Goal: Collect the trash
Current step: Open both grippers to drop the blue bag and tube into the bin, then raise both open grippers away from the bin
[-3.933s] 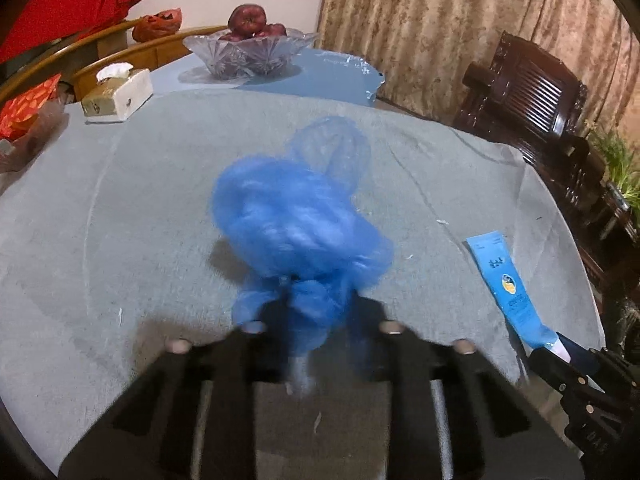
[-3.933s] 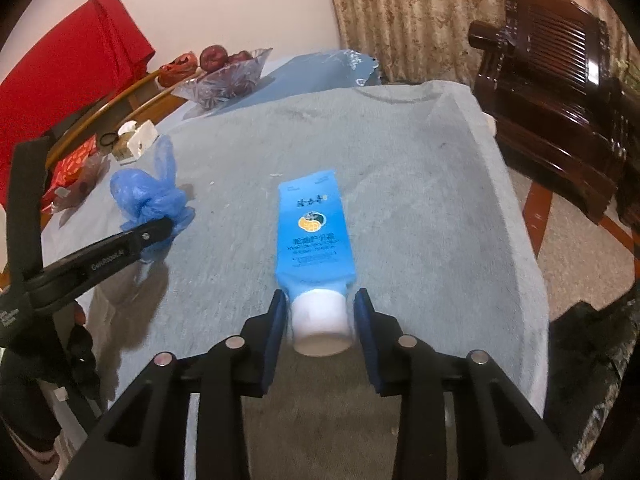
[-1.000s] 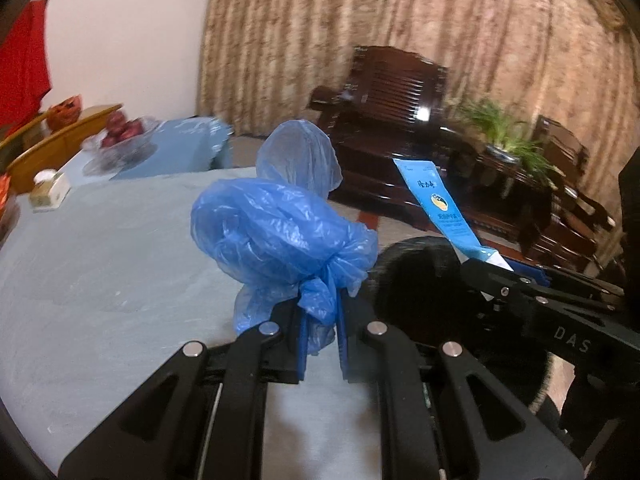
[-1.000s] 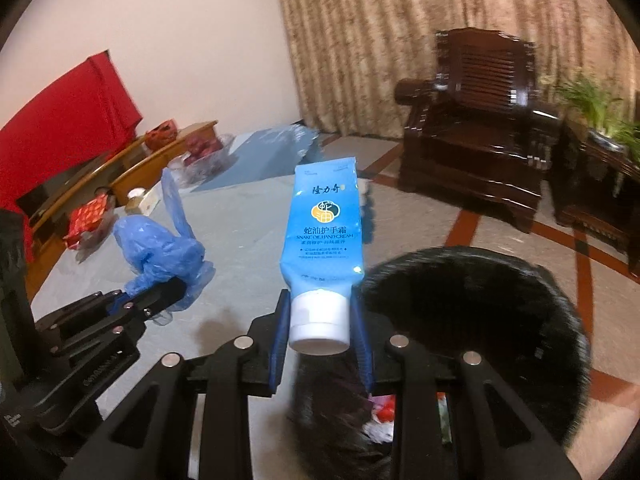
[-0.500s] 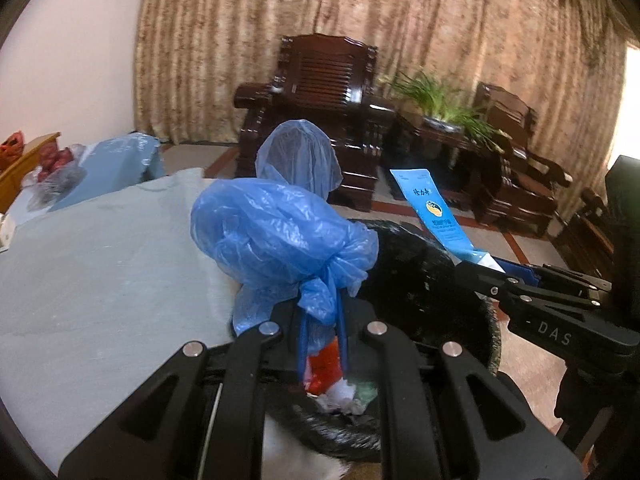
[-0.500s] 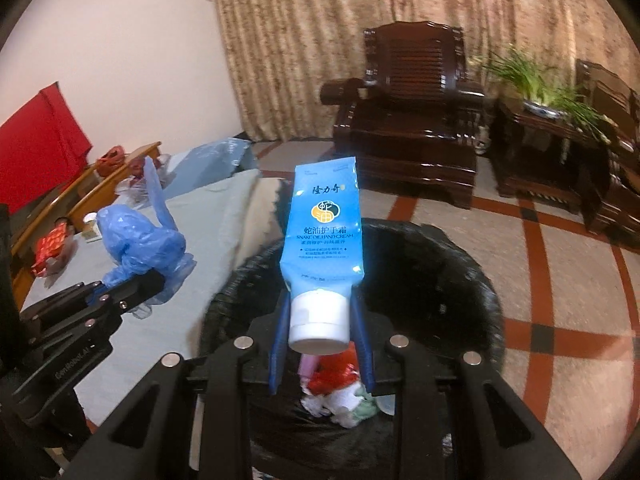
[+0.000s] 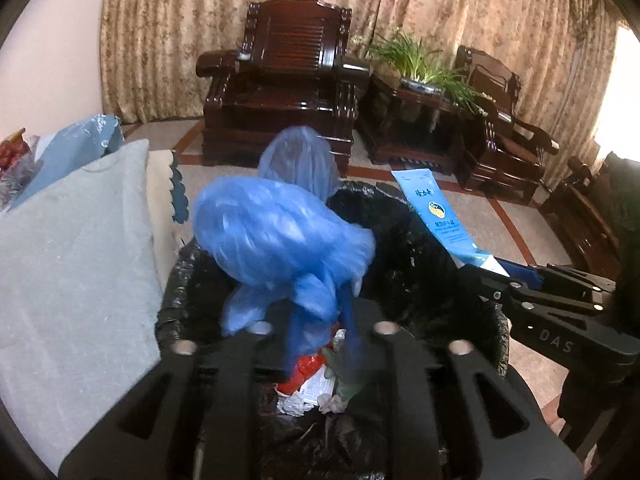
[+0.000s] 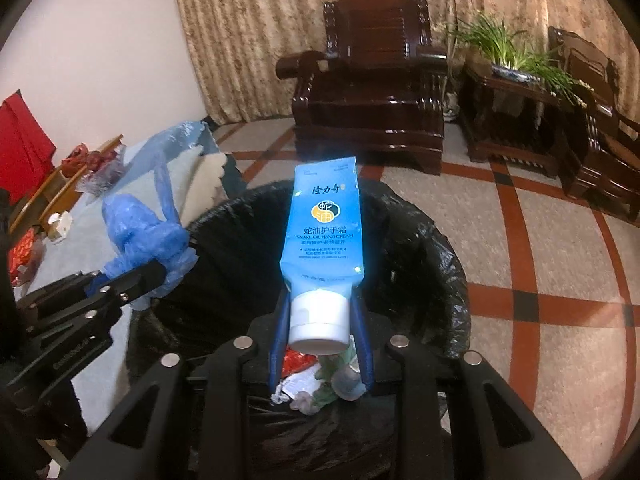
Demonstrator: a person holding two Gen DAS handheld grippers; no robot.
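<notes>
A crumpled blue plastic bag (image 7: pixel 280 236) hangs blurred over the black-lined trash bin (image 7: pixel 420 232). Its tail sits between the jaws of my left gripper (image 7: pixel 322 324). Those jaws are opening and stand apart, and the pads no longer pinch the bag. In the right wrist view the bag (image 8: pixel 136 232) is still at the left gripper's tip (image 8: pixel 150 276), by the bin's left rim. My right gripper (image 8: pixel 320 320) is shut on the white cap of a blue hand-cream tube (image 8: pixel 324 232). It holds the tube upright above the bin's (image 8: pixel 432 248) opening.
Red wrappers and crumpled paper (image 7: pixel 308 372) lie at the bottom of the bin. A table under a grey cloth (image 7: pixel 72 260) borders the bin on the left. Dark wooden armchairs (image 7: pixel 280 80) and a potted plant (image 7: pixel 424 64) stand beyond, on a tiled floor (image 8: pixel 540 264).
Both grippers have moved off the table to above the bin and sunk lower. The left jaws have spread, and the blue bag now blurs between them. The tube stays gripped.
</notes>
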